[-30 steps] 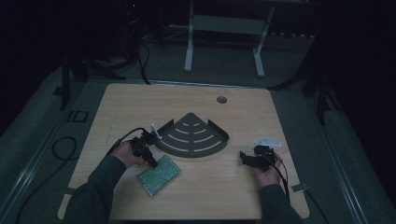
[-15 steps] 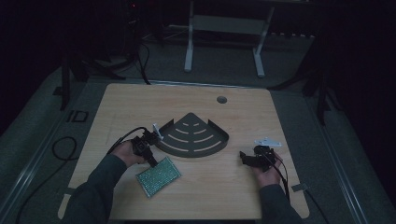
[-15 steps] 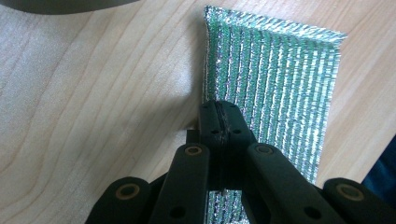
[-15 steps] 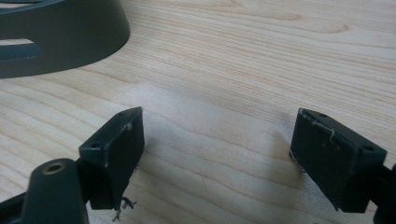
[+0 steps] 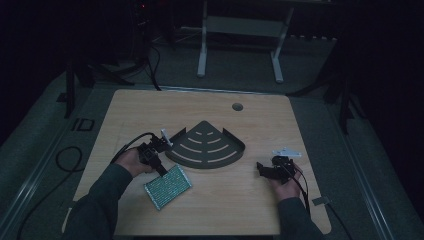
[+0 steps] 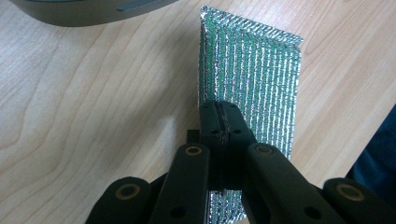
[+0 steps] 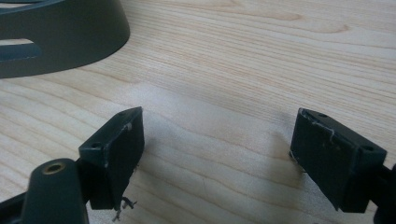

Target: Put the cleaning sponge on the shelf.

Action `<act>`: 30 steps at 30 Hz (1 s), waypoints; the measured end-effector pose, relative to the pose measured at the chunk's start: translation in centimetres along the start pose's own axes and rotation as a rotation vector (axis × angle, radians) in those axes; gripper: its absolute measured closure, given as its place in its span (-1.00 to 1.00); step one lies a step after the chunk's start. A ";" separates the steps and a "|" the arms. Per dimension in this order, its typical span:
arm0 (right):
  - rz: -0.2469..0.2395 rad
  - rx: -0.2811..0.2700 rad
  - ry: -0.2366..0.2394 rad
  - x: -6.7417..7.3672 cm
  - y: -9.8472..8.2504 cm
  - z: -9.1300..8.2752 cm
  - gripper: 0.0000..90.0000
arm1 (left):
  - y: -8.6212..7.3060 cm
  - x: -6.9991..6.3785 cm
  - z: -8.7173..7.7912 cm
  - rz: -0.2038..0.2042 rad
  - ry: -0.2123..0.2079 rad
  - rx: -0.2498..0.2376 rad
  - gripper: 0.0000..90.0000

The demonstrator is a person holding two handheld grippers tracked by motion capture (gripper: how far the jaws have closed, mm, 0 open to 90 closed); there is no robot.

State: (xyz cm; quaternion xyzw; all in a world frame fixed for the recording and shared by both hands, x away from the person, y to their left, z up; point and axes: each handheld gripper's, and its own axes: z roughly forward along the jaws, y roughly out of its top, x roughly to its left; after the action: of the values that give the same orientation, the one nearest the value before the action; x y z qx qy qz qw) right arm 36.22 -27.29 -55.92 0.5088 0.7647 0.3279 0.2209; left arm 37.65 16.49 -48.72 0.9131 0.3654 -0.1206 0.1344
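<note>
A flat green pad (image 5: pixel 168 187) with a glittering woven surface lies on the wooden table (image 5: pixel 225 215), left of centre. My left gripper (image 5: pixel 161 170) is shut on the pad's near edge. In the left gripper view the two jaws of my left gripper (image 6: pixel 218 112) meet tightly on the green pad (image 6: pixel 261 74), which stretches away from them. My right gripper (image 5: pixel 261 169) rests low at the table's right side. Its jaws stand wide apart in the right gripper view, with bare wood between them (image 7: pixel 217 149).
A dark quarter-round slotted tray (image 5: pixel 207 147) sits mid-table between the two hands; its rim shows in the left gripper view (image 6: pixel 79 11) and the right gripper view (image 7: pixel 56 37). A round hole (image 5: pixel 237 106) is in the table's far side. Cables trail off the left edge.
</note>
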 end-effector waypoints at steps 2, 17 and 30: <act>0.000 0.000 0.000 0.0 0.0 0.0 -0.62 | -0.1 0.0 -0.3 -0.002 0.001 -0.007 1.00; -0.001 0.001 0.000 0.0 0.0 0.0 -0.62 | -0.3 0.0 -2.7 -0.003 0.001 -0.049 1.00; 0.000 0.001 0.000 0.0 0.0 0.0 -0.62 | 0.1 0.1 -4.6 -0.005 0.020 -0.075 1.00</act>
State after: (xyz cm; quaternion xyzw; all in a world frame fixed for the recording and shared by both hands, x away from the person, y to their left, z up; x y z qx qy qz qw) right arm 36.21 -27.29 -55.91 0.5089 0.7649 0.3275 0.2207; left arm 38.34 18.01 -44.47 0.9077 0.3733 -0.0981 0.1648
